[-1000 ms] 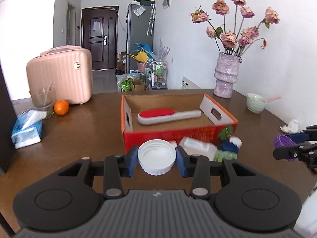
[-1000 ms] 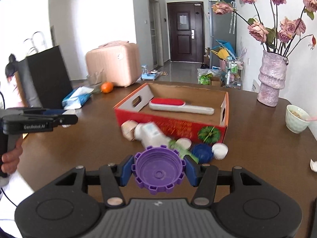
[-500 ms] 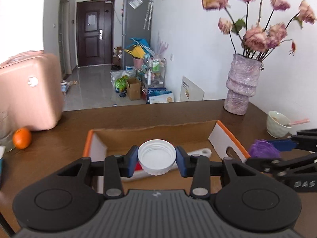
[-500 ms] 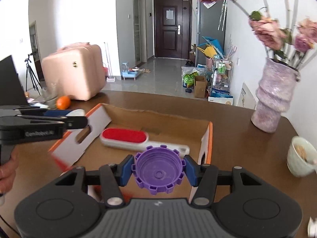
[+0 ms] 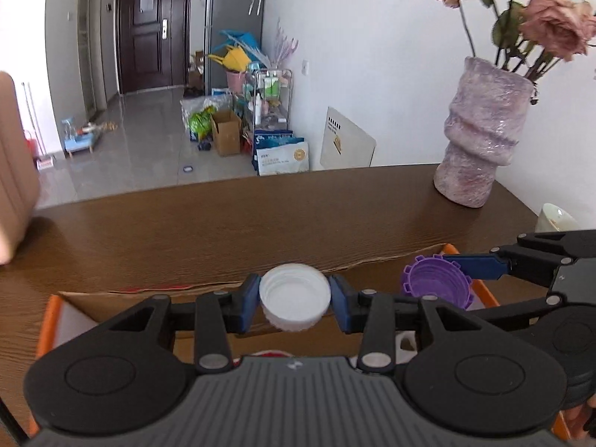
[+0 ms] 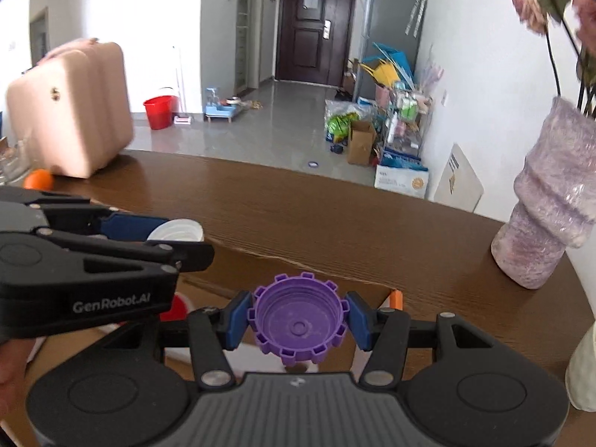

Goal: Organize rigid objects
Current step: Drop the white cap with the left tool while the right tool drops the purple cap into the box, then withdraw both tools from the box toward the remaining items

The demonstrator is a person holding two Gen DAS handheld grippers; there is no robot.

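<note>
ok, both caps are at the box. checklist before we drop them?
1. White cap over the box: ok, near its far wall.
2. Left gripper grip: cannot tell; its fingers have just been opening, the cap is between them.
3. Right gripper grip on the purple cap: ok, fingers press both sides.
4. Grippers clear of each other: ok, side by side, apart.
5. Landing spot under the caps: cannot tell, hidden by the grippers.
</note>
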